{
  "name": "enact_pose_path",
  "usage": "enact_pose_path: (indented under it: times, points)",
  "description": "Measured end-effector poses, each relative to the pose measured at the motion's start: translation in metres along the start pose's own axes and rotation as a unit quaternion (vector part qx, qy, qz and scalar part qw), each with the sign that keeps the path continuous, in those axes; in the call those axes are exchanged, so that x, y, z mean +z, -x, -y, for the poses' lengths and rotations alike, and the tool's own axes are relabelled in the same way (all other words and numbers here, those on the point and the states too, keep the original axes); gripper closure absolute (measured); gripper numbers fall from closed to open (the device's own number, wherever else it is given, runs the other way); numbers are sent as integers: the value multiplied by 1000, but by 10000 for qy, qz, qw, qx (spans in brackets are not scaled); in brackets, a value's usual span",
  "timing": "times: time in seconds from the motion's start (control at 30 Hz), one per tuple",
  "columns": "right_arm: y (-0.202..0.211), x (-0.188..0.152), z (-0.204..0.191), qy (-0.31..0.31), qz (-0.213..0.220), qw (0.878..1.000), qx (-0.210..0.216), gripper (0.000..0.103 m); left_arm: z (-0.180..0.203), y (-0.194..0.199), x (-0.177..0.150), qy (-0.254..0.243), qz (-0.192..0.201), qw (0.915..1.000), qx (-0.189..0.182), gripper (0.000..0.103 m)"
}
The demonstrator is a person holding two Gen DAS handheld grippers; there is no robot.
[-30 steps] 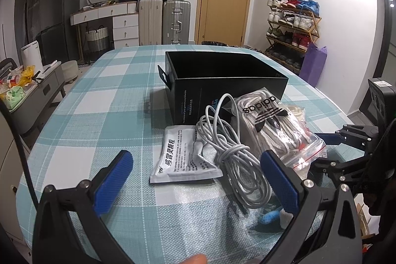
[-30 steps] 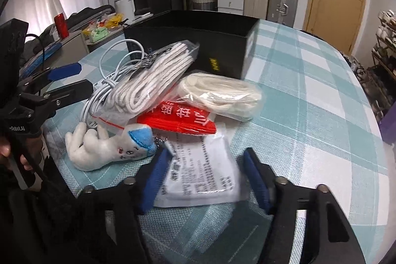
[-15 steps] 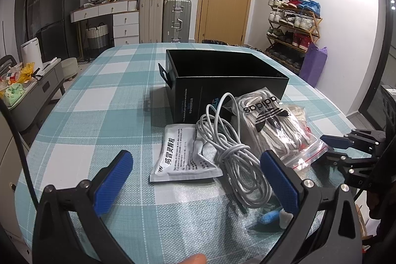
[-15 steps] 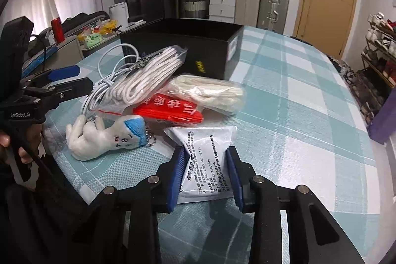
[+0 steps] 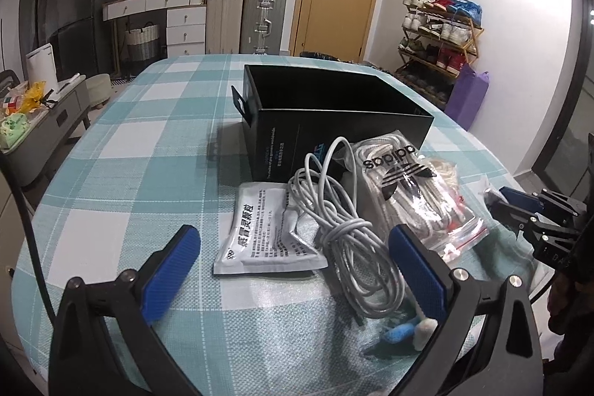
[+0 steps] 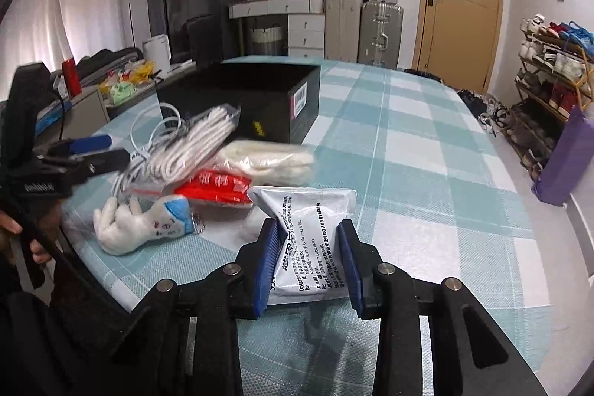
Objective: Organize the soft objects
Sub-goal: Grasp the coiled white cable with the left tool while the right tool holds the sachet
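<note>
My right gripper [image 6: 310, 244] is shut on a white printed sachet [image 6: 310, 225] and holds it just above the table. An open black box [image 6: 256, 102] stands behind; it also shows in the left wrist view [image 5: 334, 114]. My left gripper [image 5: 293, 270] is open over a second white sachet [image 5: 265, 232] and a coiled white cable [image 5: 349, 244]. A bag of white laces [image 5: 412, 188], a red packet [image 6: 215, 186], a bag of cream cord [image 6: 271, 160] and a white-and-blue plush [image 6: 144, 223] lie by the box.
The checked teal tablecloth [image 6: 408, 151] covers the table, whose right edge falls off toward a purple bag [image 6: 564, 166] and a shoe rack [image 6: 549, 80]. Suitcases [image 5: 245, 17] and drawers stand at the far wall.
My right gripper closed on the white sachet and lifted its front edge, moving up and back. My left gripper stayed open and nearly still.
</note>
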State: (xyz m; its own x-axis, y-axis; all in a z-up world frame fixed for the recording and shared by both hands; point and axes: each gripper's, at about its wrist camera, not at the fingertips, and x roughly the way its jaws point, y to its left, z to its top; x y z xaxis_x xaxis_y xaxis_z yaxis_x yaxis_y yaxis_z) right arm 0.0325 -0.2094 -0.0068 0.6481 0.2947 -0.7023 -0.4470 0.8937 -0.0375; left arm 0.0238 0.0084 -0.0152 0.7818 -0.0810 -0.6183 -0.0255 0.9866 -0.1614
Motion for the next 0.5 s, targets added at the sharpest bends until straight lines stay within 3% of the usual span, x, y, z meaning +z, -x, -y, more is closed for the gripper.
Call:
enact_pose_path:
  times: [0.13,0.4,0.5]
  points:
    - [6,6,-1,26,167,9999,9,70,3,-3,4,-32,-52,10000,-44,14]
    - [10,16,-9,161,285,9994,94,70,14,-6,6,-138,-196,9986,-481,51]
    - [10,19,-12,211,285,9993,126,70,18,-7,8,-169,-294,9973,-653,57]
